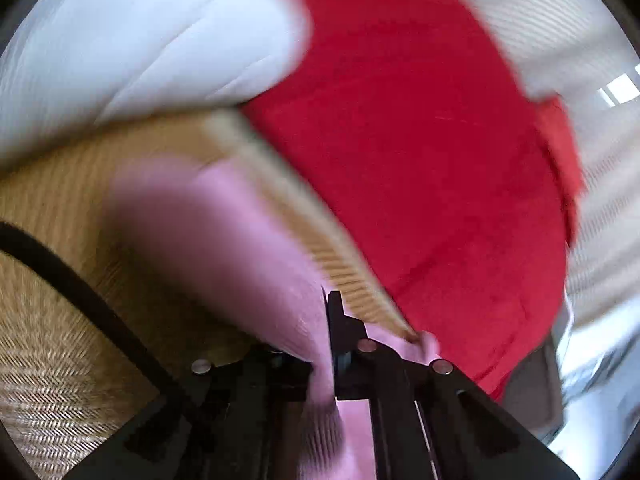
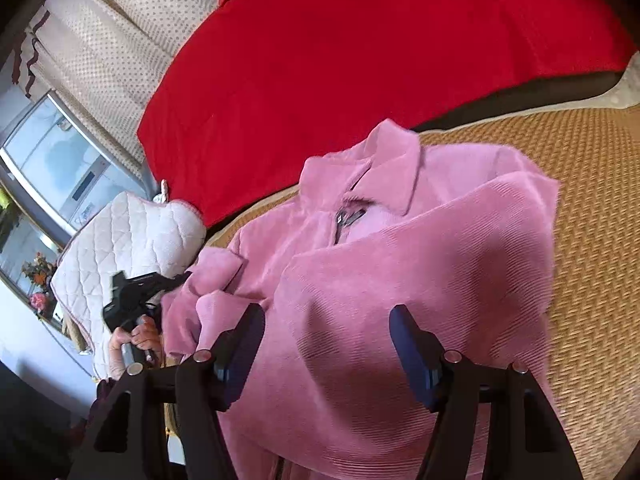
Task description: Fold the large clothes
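A pink corduroy jacket [image 2: 400,240] with a collar and zip lies on a woven straw mat [image 2: 592,200], one side folded over its front. My right gripper [image 2: 326,344] hovers open just above the folded panel, and nothing sits between its dark blue pads. My left gripper [image 2: 180,279], held by a hand [image 2: 136,338], is at the jacket's left edge. In the blurred left wrist view that gripper [image 1: 326,308] is shut on a strip of the pink jacket [image 1: 224,240], which runs between the fingers.
A red blanket [image 2: 360,60] covers the area beyond the mat [image 1: 48,360] and fills much of the left wrist view [image 1: 400,140]. A white quilted cushion [image 2: 128,236] lies left of the jacket. A dotted cream cover [image 2: 112,48] and a glass-fronted cabinet [image 2: 52,160] stand at the far left.
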`<act>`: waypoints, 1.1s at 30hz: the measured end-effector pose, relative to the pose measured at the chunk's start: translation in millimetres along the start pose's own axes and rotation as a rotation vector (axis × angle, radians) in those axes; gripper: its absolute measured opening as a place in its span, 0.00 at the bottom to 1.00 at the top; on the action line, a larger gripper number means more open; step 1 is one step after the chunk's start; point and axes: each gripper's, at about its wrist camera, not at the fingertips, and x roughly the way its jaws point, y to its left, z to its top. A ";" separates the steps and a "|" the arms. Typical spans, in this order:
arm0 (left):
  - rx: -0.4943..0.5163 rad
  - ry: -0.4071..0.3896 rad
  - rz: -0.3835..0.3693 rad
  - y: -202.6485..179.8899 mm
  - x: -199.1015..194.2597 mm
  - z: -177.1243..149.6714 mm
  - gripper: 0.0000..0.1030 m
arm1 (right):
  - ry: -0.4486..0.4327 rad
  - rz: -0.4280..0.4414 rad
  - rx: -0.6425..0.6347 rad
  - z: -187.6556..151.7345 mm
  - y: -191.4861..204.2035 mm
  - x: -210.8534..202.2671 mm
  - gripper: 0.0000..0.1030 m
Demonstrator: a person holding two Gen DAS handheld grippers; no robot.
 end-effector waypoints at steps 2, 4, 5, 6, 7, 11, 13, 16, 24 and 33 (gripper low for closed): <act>0.156 -0.030 -0.019 -45.8 -17.5 -9.4 0.03 | -0.029 -0.012 0.019 2.5 -6.5 -8.3 0.66; 0.362 -0.045 -0.073 -102.6 -40.1 -35.9 0.03 | -0.064 -0.028 0.043 5.1 -14.9 -18.2 0.66; 0.461 -0.037 -0.102 -126.2 -51.9 -51.7 0.03 | -0.078 -0.033 0.052 6.8 -18.7 -22.5 0.66; 0.567 -0.004 -0.138 -152.6 -59.4 -75.2 0.03 | -0.103 -0.044 0.065 8.6 -24.0 -28.9 0.66; 0.662 0.055 -0.183 -175.2 -63.3 -100.8 0.04 | -0.125 -0.054 0.080 10.6 -29.7 -35.0 0.66; 0.904 0.244 -0.251 -220.2 -68.9 -189.3 0.63 | -0.205 -0.067 0.162 19.1 -55.0 -59.7 0.66; 0.938 0.239 -0.221 -217.4 -71.1 -209.1 0.71 | -0.237 -0.066 0.196 21.7 -64.3 -70.9 0.66; 0.928 0.203 -0.145 -192.2 -76.3 -209.8 0.71 | -0.254 -0.046 0.250 23.8 -75.4 -80.8 0.67; 0.576 0.129 0.039 -108.7 -63.0 -144.9 0.72 | -0.133 -0.010 0.192 22.4 -44.4 -43.0 0.67; 0.544 0.172 -0.088 -116.9 -54.0 -136.2 0.71 | -0.037 -0.007 0.195 6.0 -24.8 -6.3 0.67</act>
